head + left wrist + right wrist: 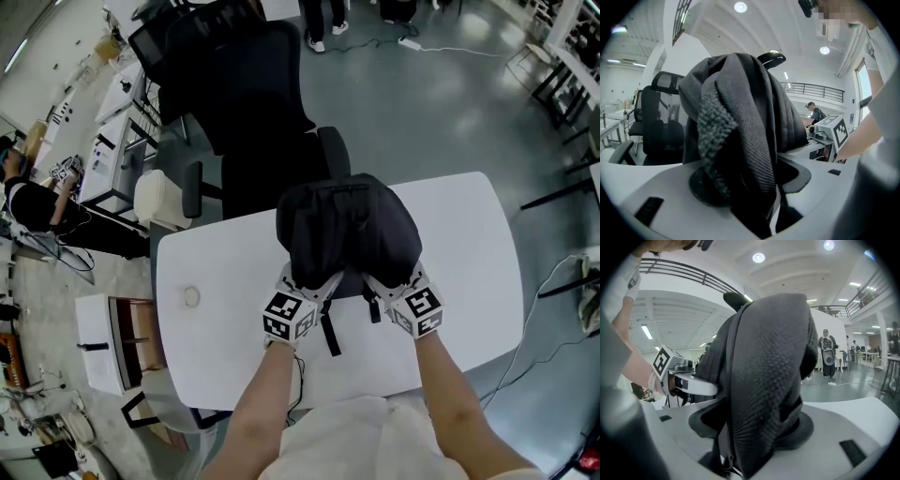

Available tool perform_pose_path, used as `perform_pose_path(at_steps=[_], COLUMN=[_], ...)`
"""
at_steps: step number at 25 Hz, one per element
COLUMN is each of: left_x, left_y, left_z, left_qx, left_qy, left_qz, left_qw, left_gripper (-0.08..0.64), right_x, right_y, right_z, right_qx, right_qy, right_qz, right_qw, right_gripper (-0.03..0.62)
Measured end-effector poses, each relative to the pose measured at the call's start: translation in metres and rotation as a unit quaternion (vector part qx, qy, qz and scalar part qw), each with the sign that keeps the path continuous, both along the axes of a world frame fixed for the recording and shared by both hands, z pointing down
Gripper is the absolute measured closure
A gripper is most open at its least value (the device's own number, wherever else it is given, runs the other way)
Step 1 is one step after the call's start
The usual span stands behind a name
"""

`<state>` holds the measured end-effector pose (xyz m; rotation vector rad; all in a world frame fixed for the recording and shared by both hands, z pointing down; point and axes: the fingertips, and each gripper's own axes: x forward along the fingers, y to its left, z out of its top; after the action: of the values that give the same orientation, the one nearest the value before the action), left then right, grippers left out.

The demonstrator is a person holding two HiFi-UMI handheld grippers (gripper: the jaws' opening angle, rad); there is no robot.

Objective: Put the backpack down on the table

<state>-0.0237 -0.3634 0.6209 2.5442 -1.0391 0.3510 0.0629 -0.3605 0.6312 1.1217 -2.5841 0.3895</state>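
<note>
A black backpack (347,230) stands upright on the white table (216,272), slumped a little toward me. My left gripper (323,281) and right gripper (380,281) reach into its near side, side by side. In the left gripper view a grey woven shoulder strap (740,140) hangs loosely between the widely spread jaws of the left gripper (750,185); the pads do not squeeze it. In the right gripper view a padded mesh strap (764,380) likewise hangs between the wide jaws of the right gripper (750,425). A loose black strap end (330,337) lies on the tabletop.
A black office chair (253,103) stands right behind the table, with a cream chair (159,197) to its left. A small ring (191,297) lies on the table's left part. A person (28,202) sits at desks far left. Cables run across the floor at the right.
</note>
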Motion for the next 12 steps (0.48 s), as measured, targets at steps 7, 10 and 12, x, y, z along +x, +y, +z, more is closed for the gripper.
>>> perform_pose_path(at_steps=[7,10,12], left_x=[-0.015,-0.026,-0.033], left_y=[0.010,0.017,0.022], left_z=[-0.008,-0.011,-0.012], left_qx=[0.006,0.010,0.009], left_qy=[-0.003,-0.008,-0.010], left_qz=[-0.023,-0.036,-0.042], left_qw=[0.9997,0.9993,0.9990], left_gripper=[0.253,0.252,0.252], right_x=[0.014,0.021,0.026], right_y=[0.007,0.011,0.015], right_z=[-0.011,-0.012,-0.015], right_qx=[0.011,0.012,0.012], right_qy=[-0.001,0.000,0.001], right_qz=[0.030,0.044,0.053], right_qw=[0.999,0.999,0.999], right_gripper=[0.290,0.288,0.288])
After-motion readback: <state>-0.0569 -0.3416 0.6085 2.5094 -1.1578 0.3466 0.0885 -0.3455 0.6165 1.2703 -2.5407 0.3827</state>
